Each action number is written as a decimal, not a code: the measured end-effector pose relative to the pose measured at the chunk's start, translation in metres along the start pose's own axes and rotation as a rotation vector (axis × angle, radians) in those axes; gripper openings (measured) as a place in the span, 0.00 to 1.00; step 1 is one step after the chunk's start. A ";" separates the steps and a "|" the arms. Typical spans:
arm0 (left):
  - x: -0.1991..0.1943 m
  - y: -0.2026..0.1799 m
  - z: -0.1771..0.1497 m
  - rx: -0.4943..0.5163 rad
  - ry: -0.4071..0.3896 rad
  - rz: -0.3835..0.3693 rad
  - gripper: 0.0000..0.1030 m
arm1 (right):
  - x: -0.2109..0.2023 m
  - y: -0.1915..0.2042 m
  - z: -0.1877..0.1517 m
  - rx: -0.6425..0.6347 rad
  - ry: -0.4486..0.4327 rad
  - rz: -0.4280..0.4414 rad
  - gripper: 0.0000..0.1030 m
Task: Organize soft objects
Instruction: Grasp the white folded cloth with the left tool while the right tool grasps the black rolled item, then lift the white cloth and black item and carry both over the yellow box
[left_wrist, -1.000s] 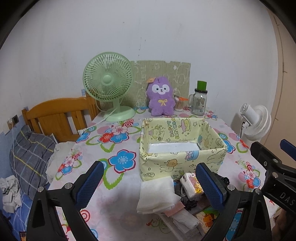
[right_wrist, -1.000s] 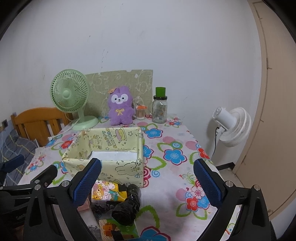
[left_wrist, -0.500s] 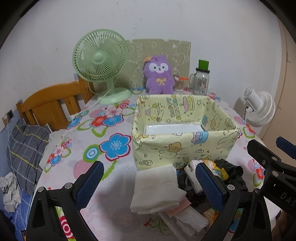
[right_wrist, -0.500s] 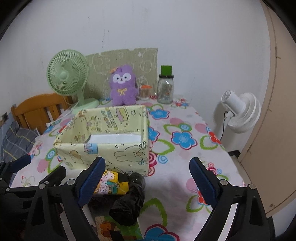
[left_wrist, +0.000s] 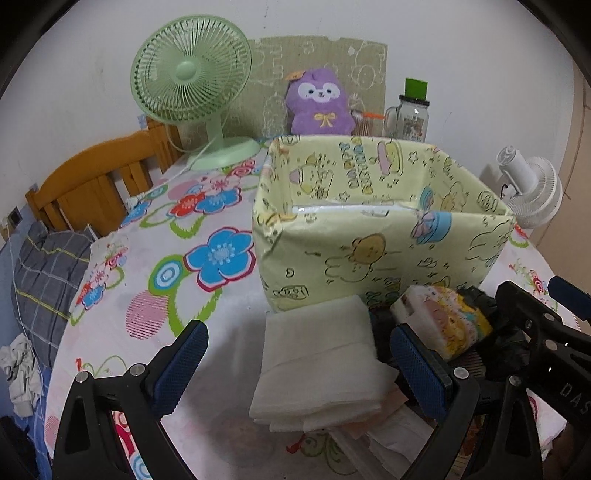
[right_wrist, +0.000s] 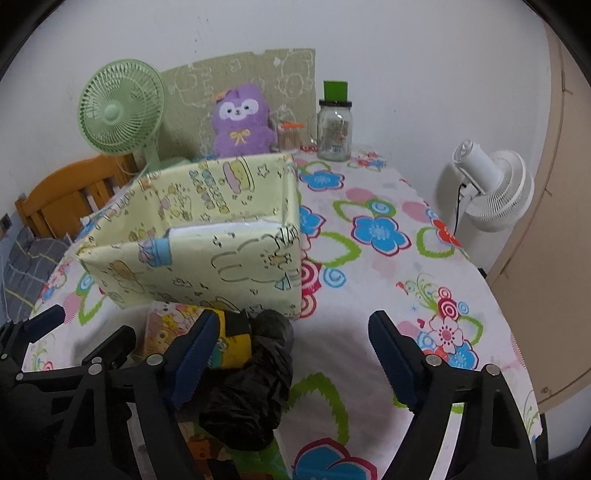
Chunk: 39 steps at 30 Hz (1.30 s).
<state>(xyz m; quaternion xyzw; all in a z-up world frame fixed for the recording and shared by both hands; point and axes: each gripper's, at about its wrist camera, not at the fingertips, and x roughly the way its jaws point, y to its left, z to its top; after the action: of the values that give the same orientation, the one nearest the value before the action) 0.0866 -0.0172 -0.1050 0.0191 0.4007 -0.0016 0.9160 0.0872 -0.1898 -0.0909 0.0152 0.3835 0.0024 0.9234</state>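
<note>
A yellow cartoon-print box (left_wrist: 380, 236) (right_wrist: 207, 240) stands open-topped on the flowered tablecloth (left_wrist: 207, 258). In front of it lies a pile of soft things: a folded white cloth (left_wrist: 317, 362), a cartoon tissue pack (left_wrist: 443, 317) (right_wrist: 162, 328), a black bag (right_wrist: 255, 384) and a yellow pack (right_wrist: 236, 343). My left gripper (left_wrist: 299, 373) hangs open just above the white cloth. My right gripper (right_wrist: 291, 365) is over the black bag, its jaws closing, with the bag between them but untouched.
At the table's back stand a green fan (left_wrist: 192, 81), a purple plush toy (left_wrist: 319, 107) and a glass jar with a green lid (left_wrist: 410, 114). A white fan (right_wrist: 487, 188) stands right of the table. A wooden chair (left_wrist: 88, 184) and a grey plaid pillow (left_wrist: 44, 273) are at the left.
Both grippers have sunk and tilted down toward the pile before the box, which now looks larger. The right gripper's jaws have narrowed.
</note>
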 end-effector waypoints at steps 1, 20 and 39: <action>0.001 0.000 0.000 -0.002 0.005 -0.001 0.97 | 0.003 0.000 -0.001 -0.001 0.011 -0.003 0.78; 0.031 -0.002 -0.009 -0.015 0.094 -0.071 0.77 | 0.041 0.008 -0.013 0.006 0.164 0.017 0.41; 0.015 -0.005 -0.006 -0.012 0.048 -0.074 0.62 | 0.016 -0.001 -0.005 0.030 0.084 0.016 0.38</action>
<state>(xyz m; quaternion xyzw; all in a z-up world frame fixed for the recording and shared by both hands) 0.0923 -0.0217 -0.1196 -0.0010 0.4232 -0.0327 0.9055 0.0943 -0.1902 -0.1058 0.0320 0.4219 0.0045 0.9061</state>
